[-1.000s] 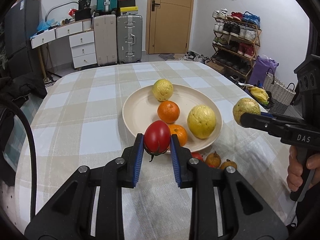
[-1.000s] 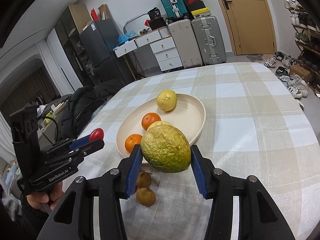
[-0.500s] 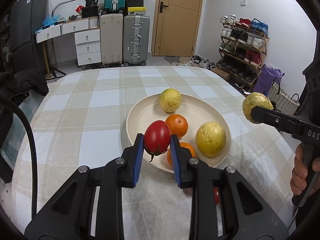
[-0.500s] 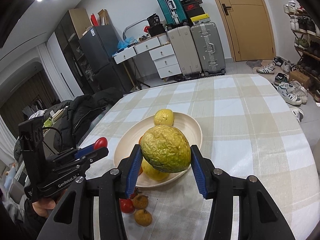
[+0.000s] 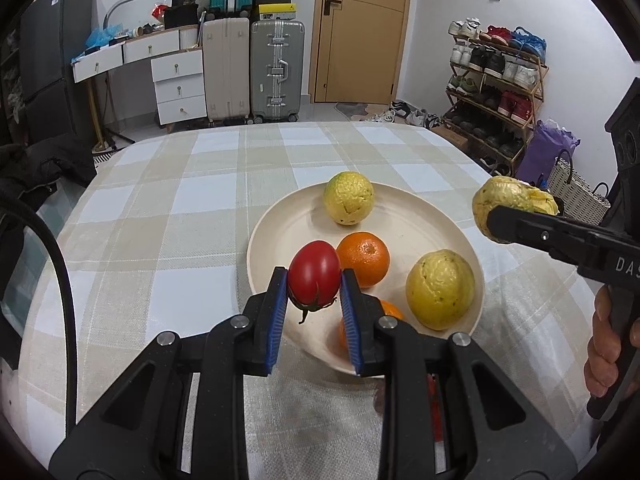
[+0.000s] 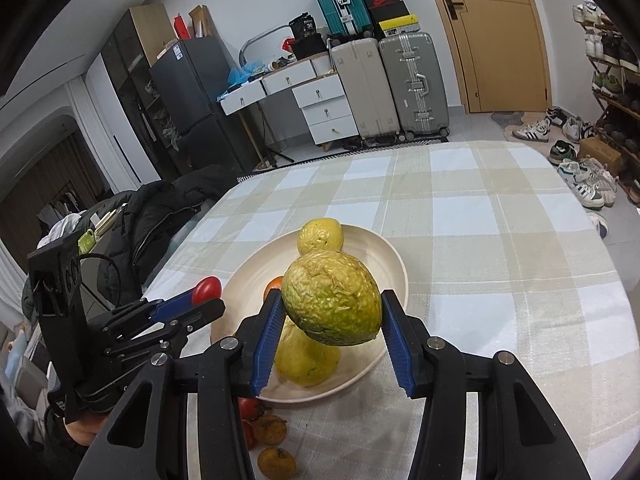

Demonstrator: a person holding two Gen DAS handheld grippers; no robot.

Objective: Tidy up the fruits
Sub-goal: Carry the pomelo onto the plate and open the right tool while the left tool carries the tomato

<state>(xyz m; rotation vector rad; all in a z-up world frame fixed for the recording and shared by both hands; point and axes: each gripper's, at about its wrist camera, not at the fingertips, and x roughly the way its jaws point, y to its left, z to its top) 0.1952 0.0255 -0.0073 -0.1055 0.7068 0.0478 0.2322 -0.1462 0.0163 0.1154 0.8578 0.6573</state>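
Note:
My left gripper (image 5: 314,292) is shut on a red tomato (image 5: 314,272) and holds it above the near left rim of a cream plate (image 5: 404,220). The plate holds two yellow lemons (image 5: 349,199) (image 5: 440,289) and two oranges (image 5: 363,259). My right gripper (image 6: 330,316) is shut on a wrinkled yellow-green fruit (image 6: 331,304), held above the plate's near side. It also shows in the left wrist view (image 5: 514,210) at the right. The left gripper with its tomato (image 6: 206,290) shows in the right wrist view.
The plate stands on a checked tablecloth (image 5: 168,216). Small brown fruits (image 6: 272,430) and a red one (image 6: 250,408) lie on the cloth near the plate's front edge. Suitcases (image 5: 276,70), drawers and a shoe rack (image 5: 496,88) stand beyond the table.
Both grippers have risen and drawn back a little over the plate while holding their fruit. The small fruits on the cloth have slipped out of the left wrist view.

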